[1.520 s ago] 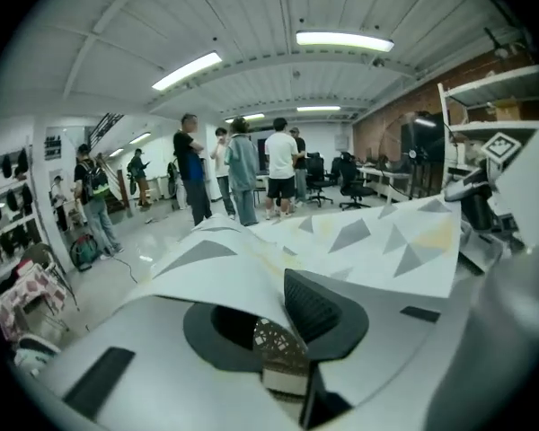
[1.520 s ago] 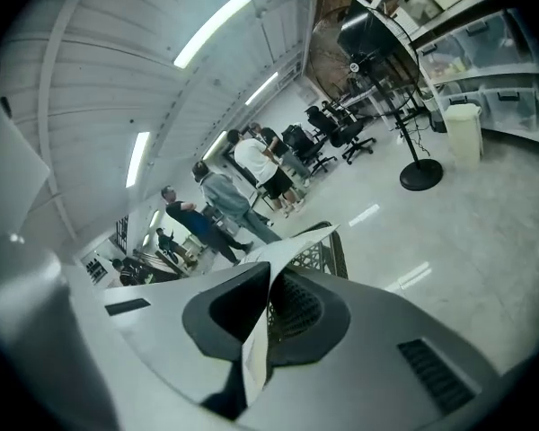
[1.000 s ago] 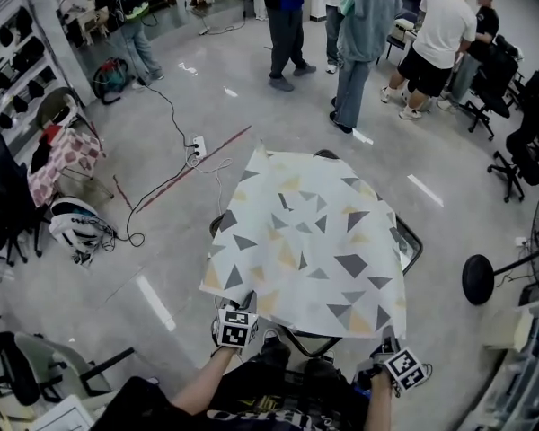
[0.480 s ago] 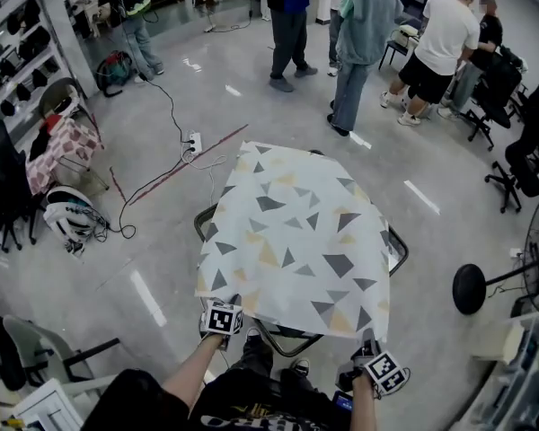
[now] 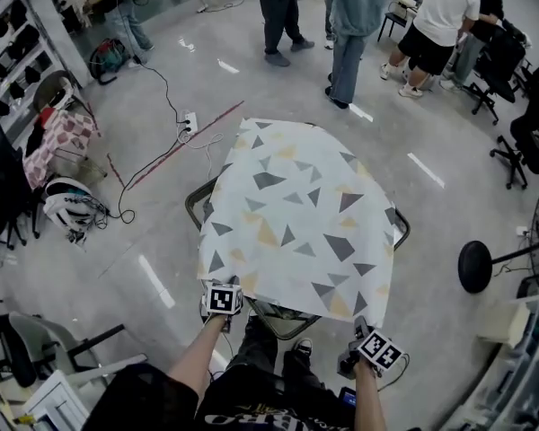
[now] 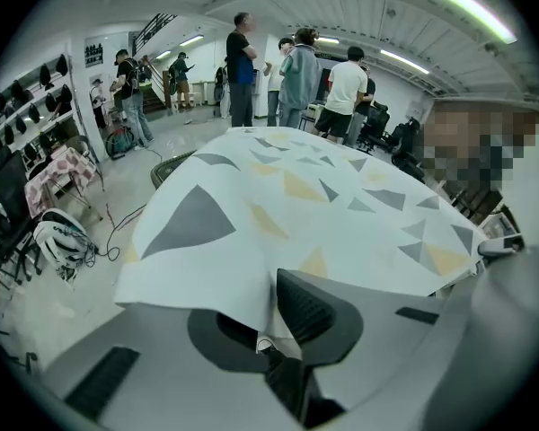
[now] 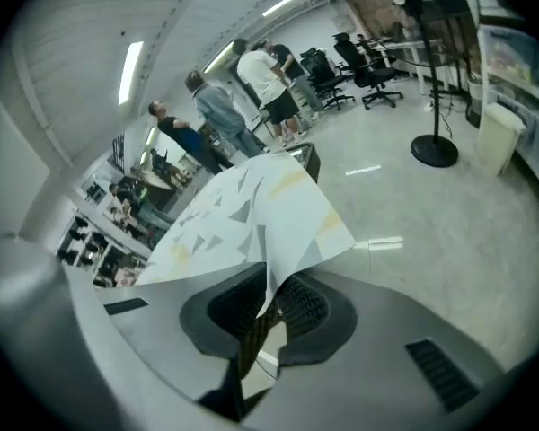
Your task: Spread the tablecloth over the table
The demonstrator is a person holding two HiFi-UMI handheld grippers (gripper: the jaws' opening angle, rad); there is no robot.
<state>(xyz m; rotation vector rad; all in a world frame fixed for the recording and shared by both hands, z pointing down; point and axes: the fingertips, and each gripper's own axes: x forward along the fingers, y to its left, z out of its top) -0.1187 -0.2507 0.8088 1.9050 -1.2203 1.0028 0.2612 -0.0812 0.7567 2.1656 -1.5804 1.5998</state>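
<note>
A white tablecloth printed with grey and yellow triangles lies draped over the dark-framed table. Its near edge hangs off the side closest to me. My left gripper is shut on the cloth's near left corner, and in the left gripper view a fold of the tablecloth is pinched in the left gripper. My right gripper is shut on the near right corner. In the right gripper view the tablecloth runs down into the right gripper.
Several people stand beyond the table's far side. Cables and a power strip lie on the floor at the left. A round stand base sits at the right, with office chairs behind it. A helmet lies at the left.
Both grippers have come down with the cloth's near corners. The cloth has sunk from a raised, billowed sheet to lying over the table top.
</note>
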